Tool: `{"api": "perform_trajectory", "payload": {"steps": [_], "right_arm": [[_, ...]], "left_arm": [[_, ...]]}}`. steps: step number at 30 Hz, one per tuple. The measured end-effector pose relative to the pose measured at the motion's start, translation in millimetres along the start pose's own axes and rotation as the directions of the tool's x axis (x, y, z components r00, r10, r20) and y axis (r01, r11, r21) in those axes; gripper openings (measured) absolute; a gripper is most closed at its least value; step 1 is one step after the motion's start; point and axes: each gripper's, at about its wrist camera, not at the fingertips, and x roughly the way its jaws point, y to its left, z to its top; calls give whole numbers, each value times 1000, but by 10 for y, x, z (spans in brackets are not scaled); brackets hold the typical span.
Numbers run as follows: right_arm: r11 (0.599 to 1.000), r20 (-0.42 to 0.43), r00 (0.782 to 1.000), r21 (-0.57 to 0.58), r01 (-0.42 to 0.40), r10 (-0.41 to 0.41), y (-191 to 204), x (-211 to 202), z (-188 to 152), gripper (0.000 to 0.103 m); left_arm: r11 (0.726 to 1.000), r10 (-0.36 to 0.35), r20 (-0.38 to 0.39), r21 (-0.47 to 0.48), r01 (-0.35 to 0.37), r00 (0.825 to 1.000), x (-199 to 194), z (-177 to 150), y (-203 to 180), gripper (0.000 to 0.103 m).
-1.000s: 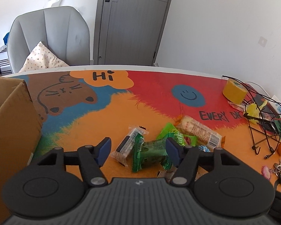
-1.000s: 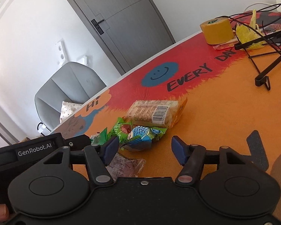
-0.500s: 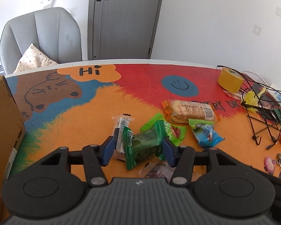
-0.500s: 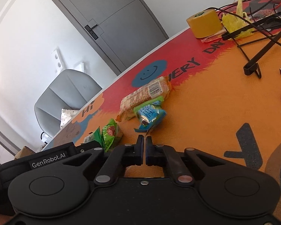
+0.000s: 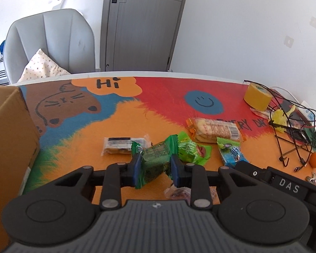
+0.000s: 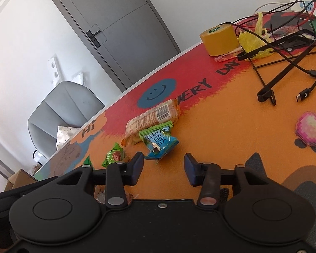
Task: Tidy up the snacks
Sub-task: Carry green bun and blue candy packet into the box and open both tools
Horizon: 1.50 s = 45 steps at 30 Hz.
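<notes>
- Dark green foil is pinched between the blue pads of the left gripper (image 5: 155,166): its jaws are clenched on a dark green snack packet (image 5: 155,160), which sits crumpled between them, its lower end hanging below the pads.
- Just behind that packet, a bright green packet with a red picture (image 5: 192,150) lies on the colourful table mat (image 5: 120,124), touching the held one on its right side.
- To the left, a clear-wrapped bar with a dark label (image 5: 124,146) lies flat, its right end beside the held packet.
- A long biscuit pack with a barcode (image 5: 216,129) lies further back on the right, and a blue packet with a green end (image 5: 230,151) rests against its near edge.
- A small reddish-brown wrapper (image 5: 178,193) lies under the left gripper's right finger, partly hidden.
- A cardboard box (image 5: 9,135) stands at the left edge of the mat.
- The right gripper (image 6: 164,168) has its jaws released and spread wide, nothing between them; the blue packet lies just beyond its left finger.
- At the far right of the mat sit a roll of yellow tape (image 5: 257,97), a tangle of black cables (image 6: 288,63) and a pink pixel-pattern charm (image 6: 310,128).
</notes>
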Motion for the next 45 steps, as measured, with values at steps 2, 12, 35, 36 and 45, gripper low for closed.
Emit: {"api": "perform_trajectory", "payload": {"steps": [2,12,35,36,45], "right_arm": [[1000,-2,1000,-27,16,-16,51,45,39,48],[989,17,997,-122,78,-77,250,252,124,74],[991,86,996,-134,-9,21,673,-529,-224,28],[991,98,995,-131,-16,29,697,-564,-260,27],[992,116,991,-117,-55,69,844,-669,-451,20]], "left_arm": [[1000,9,10,-11,-9,1000,-36,23,58,28],[998,35,45,-58,-33,998,-180,113,317,29],[996,-29,122,-83,39,992,-889,3,628,29],[996,-28,123,-80,38,992,-911,-6,643,29],[997,-18,157,-75,30,987,-1138,-47,797,29]]}}
